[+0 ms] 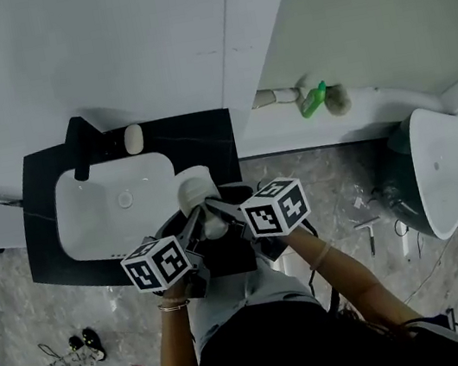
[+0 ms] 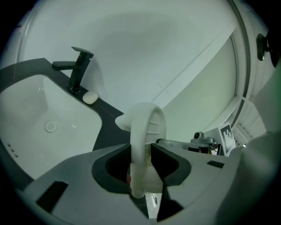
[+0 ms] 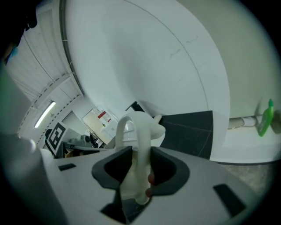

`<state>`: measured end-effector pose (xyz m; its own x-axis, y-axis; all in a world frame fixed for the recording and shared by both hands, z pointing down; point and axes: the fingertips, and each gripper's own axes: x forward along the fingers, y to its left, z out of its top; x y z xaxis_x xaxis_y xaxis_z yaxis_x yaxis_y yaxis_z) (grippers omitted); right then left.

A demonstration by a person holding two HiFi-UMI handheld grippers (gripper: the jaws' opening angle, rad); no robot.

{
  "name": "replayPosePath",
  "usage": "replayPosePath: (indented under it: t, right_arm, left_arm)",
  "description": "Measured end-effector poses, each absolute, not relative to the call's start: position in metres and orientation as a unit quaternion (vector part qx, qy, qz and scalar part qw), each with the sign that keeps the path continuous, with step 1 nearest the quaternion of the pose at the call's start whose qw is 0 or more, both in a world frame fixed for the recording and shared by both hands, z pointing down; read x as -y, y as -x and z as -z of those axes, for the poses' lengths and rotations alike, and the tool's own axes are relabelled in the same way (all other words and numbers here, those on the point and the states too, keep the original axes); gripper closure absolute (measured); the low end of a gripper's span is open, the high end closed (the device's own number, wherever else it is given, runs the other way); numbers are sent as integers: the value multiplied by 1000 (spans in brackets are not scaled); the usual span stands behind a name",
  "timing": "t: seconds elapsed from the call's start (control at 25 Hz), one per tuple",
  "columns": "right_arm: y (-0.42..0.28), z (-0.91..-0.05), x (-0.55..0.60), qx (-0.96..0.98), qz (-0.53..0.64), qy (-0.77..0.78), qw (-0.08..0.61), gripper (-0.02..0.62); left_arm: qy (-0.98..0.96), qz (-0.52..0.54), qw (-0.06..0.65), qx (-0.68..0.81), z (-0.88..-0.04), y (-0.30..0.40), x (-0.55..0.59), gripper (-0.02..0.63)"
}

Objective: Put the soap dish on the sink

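Note:
A cream soap dish (image 1: 195,191) hangs tilted over the right part of the black sink top (image 1: 204,142), beside the white basin (image 1: 102,210). Both grippers hold it from the near side. My left gripper (image 1: 195,227) is shut on one edge of the dish's rim (image 2: 142,132), which stands upright between its dark pads (image 2: 164,160). My right gripper (image 1: 221,210) is shut on the opposite edge (image 3: 138,140), the rim pinched between its pads (image 3: 162,169). In the left gripper view the ribbed inside of the dish faces right.
A black faucet (image 1: 80,147) and a pale bar of soap (image 1: 133,138) sit at the back of the sink top. A green bottle (image 1: 313,100) lies on the ledge to the right. A white oval fixture (image 1: 442,171) stands on the floor at far right.

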<state>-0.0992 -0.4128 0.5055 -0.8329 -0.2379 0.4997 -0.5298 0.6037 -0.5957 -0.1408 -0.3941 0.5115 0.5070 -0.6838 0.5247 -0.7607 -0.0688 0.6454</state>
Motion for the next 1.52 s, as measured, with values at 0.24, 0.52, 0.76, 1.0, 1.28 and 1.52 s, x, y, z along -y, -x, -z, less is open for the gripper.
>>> replayPosePath:
  t: [0.24,0.52,0.76,1.0,1.28,1.52]
  right_arm:
    - [104,-550,433,858,-408,-231,211,472]
    - [105,-585,443,849,-412,-240,227,472]
    - [102,-606,441,844,-409,-244,248,472]
    - [100,-619,439,839,-402,-253,267,472]
    - [100,-622,439,839,-398,-255,269,472]
    - [101,-622,438,840,-398,-254,269,472]
  left_arm:
    - [-719,-69,487,492,-554,146,415,476]
    - [-708,-84,499,493,-590,148,424,476]
    - [-703,-101,502,493,-610,145,422,476]
    - [-705,-117,505,483,-624,143,420,476]
    - [-707,-97,522,468,-630,144,419,476]
    - [-714,-79,529,451,-629,145,418,476]
